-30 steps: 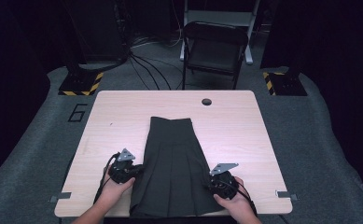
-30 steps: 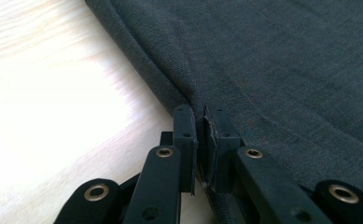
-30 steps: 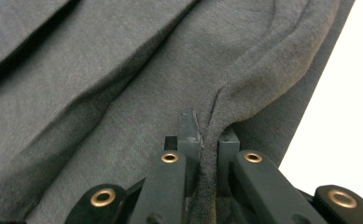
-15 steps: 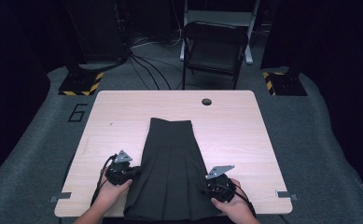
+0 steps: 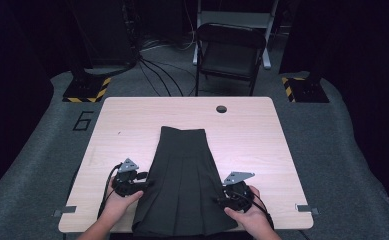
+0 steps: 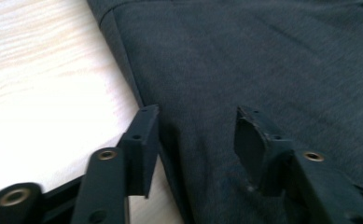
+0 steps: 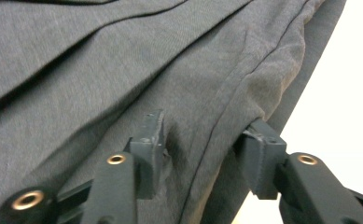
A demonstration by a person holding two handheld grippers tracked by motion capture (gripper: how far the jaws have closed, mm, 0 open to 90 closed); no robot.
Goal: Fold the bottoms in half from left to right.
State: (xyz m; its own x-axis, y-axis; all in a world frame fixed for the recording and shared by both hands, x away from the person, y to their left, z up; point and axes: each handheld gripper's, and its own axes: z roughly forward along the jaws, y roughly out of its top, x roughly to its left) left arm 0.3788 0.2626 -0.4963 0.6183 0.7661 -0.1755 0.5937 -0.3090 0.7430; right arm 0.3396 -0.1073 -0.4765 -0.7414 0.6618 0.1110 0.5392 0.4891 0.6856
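A: The dark pleated skirt [image 5: 182, 185] is laid flat on the near half of the wooden table [image 5: 262, 135], waistband pointed away from the person, hem at the near edge.

B: And where is it placed relative to the two tongs?

A: It is flanked by them. The left gripper [image 5: 143, 184] is seen at the skirt's left edge, the right gripper [image 5: 220, 201] at its right edge, somewhat closer to the hem.

B: How are the jaws of the left gripper found?

A: Spread apart, having just been opening. In the left gripper view [image 6: 195, 140] the skirt's side edge [image 6: 244, 60] runs down between the two black jaws, and no cloth is seen pinched by the pads.

B: And the right gripper?

A: Likewise parted, also just opened. In the right gripper view [image 7: 207, 154] a seamed fold of the grey cloth [image 7: 123, 70] lies in the gap between the jaws; one pad is seen against the fabric, but nothing is squeezed between the two.

B: Is the skirt lifted anywhere?

A: No lifting is seen; it rests on the table across its length.
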